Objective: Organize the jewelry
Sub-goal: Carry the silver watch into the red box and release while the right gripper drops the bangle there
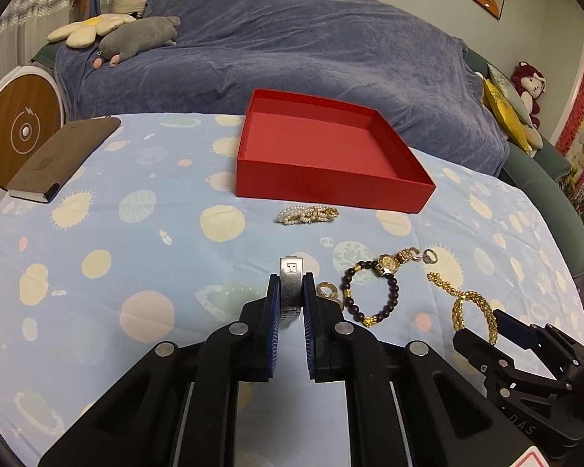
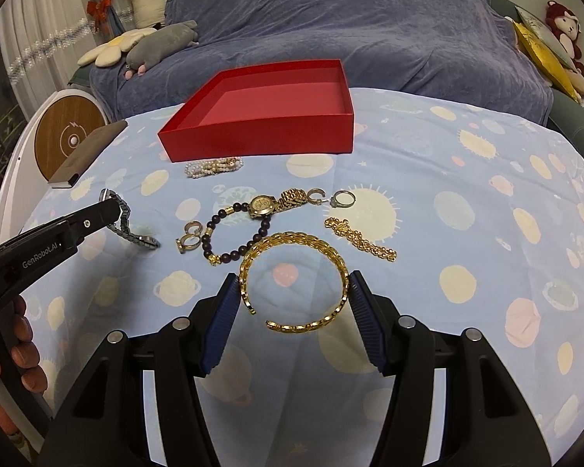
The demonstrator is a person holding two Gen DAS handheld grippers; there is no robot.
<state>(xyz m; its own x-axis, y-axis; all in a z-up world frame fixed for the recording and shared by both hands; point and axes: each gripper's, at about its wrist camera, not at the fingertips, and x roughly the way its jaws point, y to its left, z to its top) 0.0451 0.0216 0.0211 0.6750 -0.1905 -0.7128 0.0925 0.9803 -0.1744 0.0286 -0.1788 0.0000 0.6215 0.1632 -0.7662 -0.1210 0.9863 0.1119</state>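
Note:
My left gripper (image 1: 291, 284) is shut on a silver watch band (image 1: 291, 278); it also shows in the right wrist view (image 2: 126, 222), one end trailing on the cloth. My right gripper (image 2: 295, 284) is open, its pads on either side of a gold chain bracelet (image 2: 292, 284) lying on the table, touching or nearly so. An empty red box (image 1: 331, 155) stands at the back. On the cloth lie a pearl bracelet (image 2: 214, 166), a dark bead bracelet (image 2: 233, 233), a gold watch (image 2: 266, 203), gold rings (image 2: 190, 235), a silver ring (image 2: 344, 197) and a gold chain (image 2: 360, 239).
The table has a light blue planet-print cloth (image 2: 486, 194). A brown notebook (image 1: 62, 159) lies at the back left. A sofa under a blue blanket (image 1: 292, 50) with plush toys stands behind the table. A round white and wood device (image 1: 19, 128) is at the left.

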